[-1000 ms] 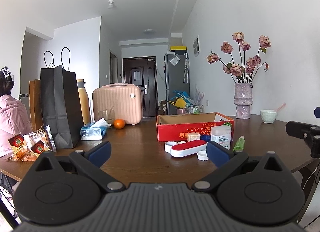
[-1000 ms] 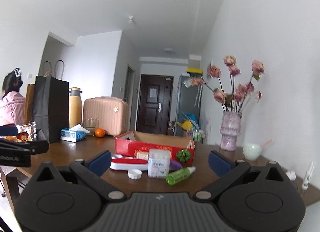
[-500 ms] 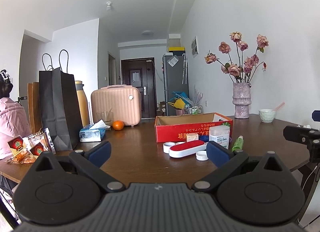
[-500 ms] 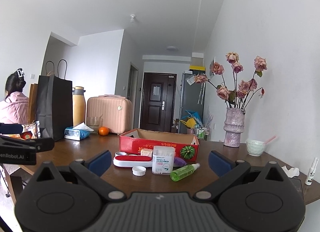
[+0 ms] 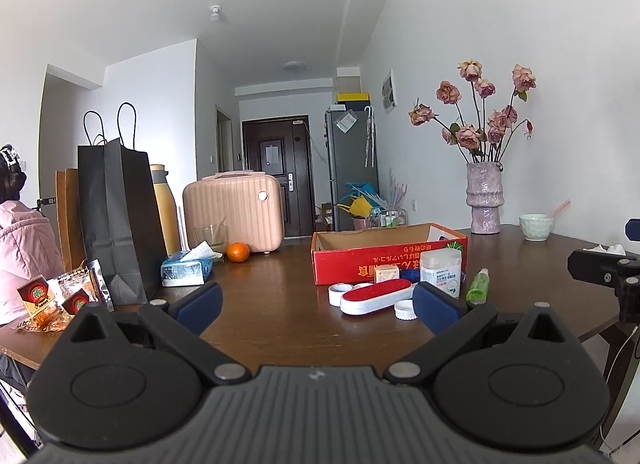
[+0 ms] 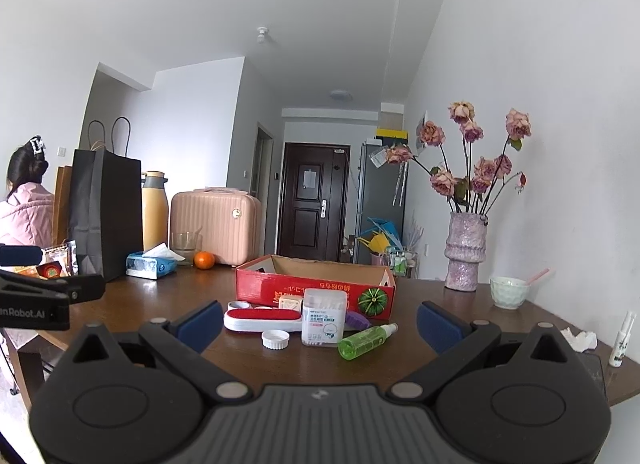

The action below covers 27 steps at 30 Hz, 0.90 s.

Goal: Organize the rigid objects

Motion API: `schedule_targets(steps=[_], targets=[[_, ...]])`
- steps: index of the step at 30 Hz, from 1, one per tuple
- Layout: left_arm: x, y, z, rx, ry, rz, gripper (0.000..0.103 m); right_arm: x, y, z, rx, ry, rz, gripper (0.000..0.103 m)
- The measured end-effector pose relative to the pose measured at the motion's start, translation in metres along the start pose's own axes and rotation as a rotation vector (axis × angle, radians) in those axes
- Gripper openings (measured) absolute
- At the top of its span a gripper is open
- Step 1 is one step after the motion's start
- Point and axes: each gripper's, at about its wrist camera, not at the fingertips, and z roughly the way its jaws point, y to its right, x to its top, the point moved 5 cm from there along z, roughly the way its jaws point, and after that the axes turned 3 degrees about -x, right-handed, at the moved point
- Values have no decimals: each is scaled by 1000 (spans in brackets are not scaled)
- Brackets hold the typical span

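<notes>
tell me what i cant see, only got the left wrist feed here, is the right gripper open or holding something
Observer: The right gripper is open with nothing between its fingers, and it faces the loose items in front of the red box.
Operator: anything hidden in that pile
Observer: Yes, a small purple object lies between the white swab box and the red box, just behind the green bottle.
Operator: and further right
Observer: A small white spray bottle stands near the right edge of the table, beside a crumpled tissue.
</notes>
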Motion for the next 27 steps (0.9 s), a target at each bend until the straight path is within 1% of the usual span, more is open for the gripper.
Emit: schedule_targets(steps=[8, 11, 15, 18, 21, 23, 25, 27], targets=[[-1, 2, 0, -13, 3, 12, 103, -2, -2, 1, -1, -10, -6, 103], [-1, 2, 0, -16, 3, 10, 103, -1, -2, -1, -7, 2, -10, 103], [3, 0, 7, -42, 16, -2, 103, 0, 2, 3, -16, 9, -2, 103], [9, -4, 26, -34, 28, -15, 103, -2, 7, 16, -18, -1, 28, 103], [9, -6, 50, 19, 28, 0, 103, -8, 12, 38, -27, -30, 44, 103], [6, -9, 67, 43, 6, -5, 103, -14, 15, 57, -22, -66, 51, 103], [1, -10, 85, 36, -24, -12, 103, -19, 18, 75, -1, -103, 64, 103], [-5, -9, 103, 44, -45, 9, 103, -23, 22, 92, 13, -128, 70, 103]])
